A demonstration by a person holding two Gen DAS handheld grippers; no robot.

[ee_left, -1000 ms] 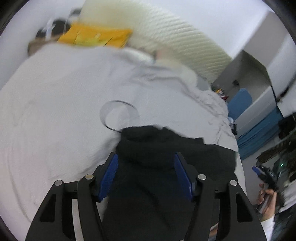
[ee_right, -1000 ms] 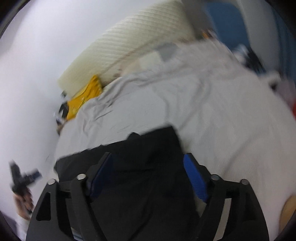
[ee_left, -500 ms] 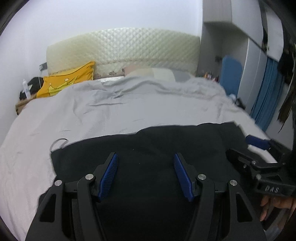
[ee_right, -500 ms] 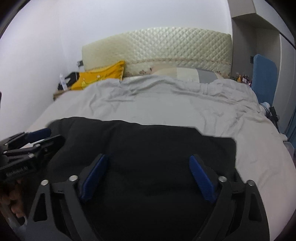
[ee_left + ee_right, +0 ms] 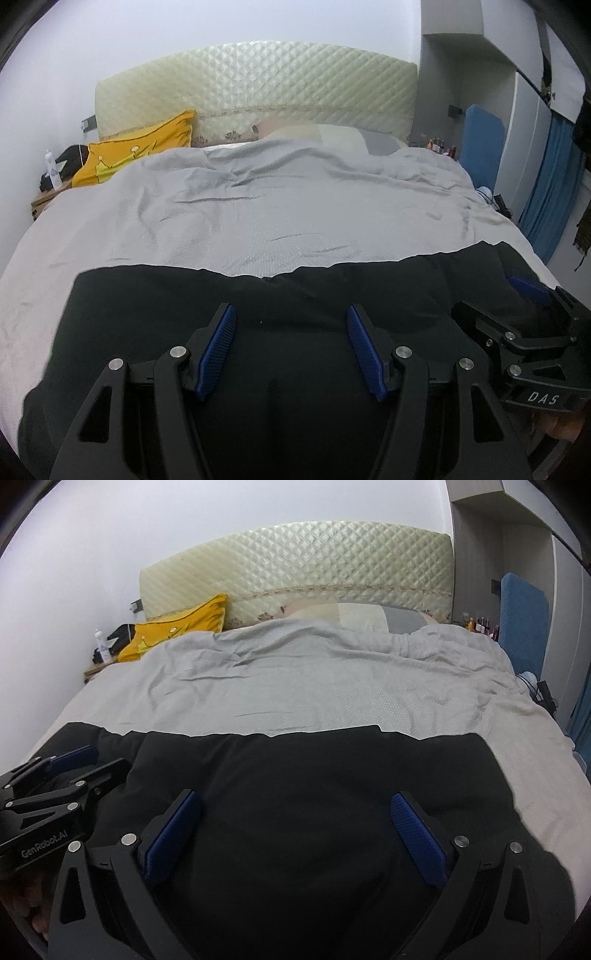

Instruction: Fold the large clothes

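Observation:
A large black garment lies spread flat across the near end of the grey-covered bed; it also fills the near part of the right wrist view. My left gripper is open and empty above the garment's middle. My right gripper is open wide and empty above the garment. The right gripper's body shows at the right in the left wrist view. The left gripper's body shows at the left in the right wrist view.
A quilted cream headboard stands at the far end with a yellow pillow and a grey-beige pillow. A bedside table with a bottle is far left. A blue chair and blue curtain are right.
Both views have swung from a tilted, blurred look to level and facing the headboard. The black garment, bunched a second ago, now lies spread wide. Both grippers stay open.

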